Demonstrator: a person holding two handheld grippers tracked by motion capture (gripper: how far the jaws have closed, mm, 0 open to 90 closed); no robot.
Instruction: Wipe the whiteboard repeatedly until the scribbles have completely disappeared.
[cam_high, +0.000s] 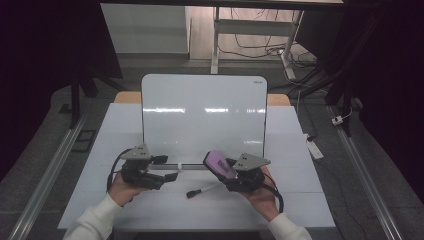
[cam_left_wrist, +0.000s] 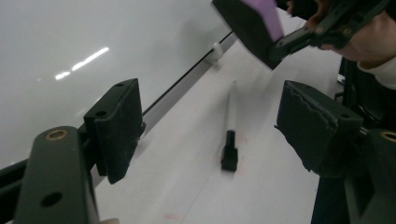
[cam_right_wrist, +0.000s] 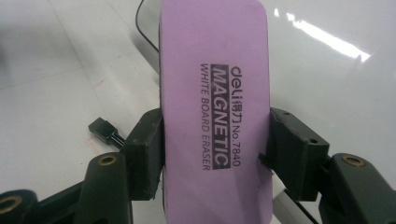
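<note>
Right hand-held gripper (cam_high: 231, 170) is closed on a purple eraser (cam_high: 220, 163), one jaw pressed against each long edge; the printed face (marked "MAGNETIC WHITE BOARD ERASER") is turned toward the camera in the right gripper view (cam_right_wrist: 214, 112). The eraser is held clear of the worktop (cam_high: 300, 200), just in front of the lower right part of the whiteboard (cam_high: 202, 117), which stands propped upright at the middle of the worktop. Left hand-held gripper (cam_high: 167, 167) holds nothing, its jaws wide apart, positioned low near the whiteboard's bottom left edge. A marker (cam_high: 202, 190) with a black cap lies flat on the worktop between the two hands, in front of the board and apart from both grippers; in the left gripper view it (cam_left_wrist: 229, 140) is seen through the gap between the open jaws, with the eraser (cam_left_wrist: 254, 23) above it
</note>
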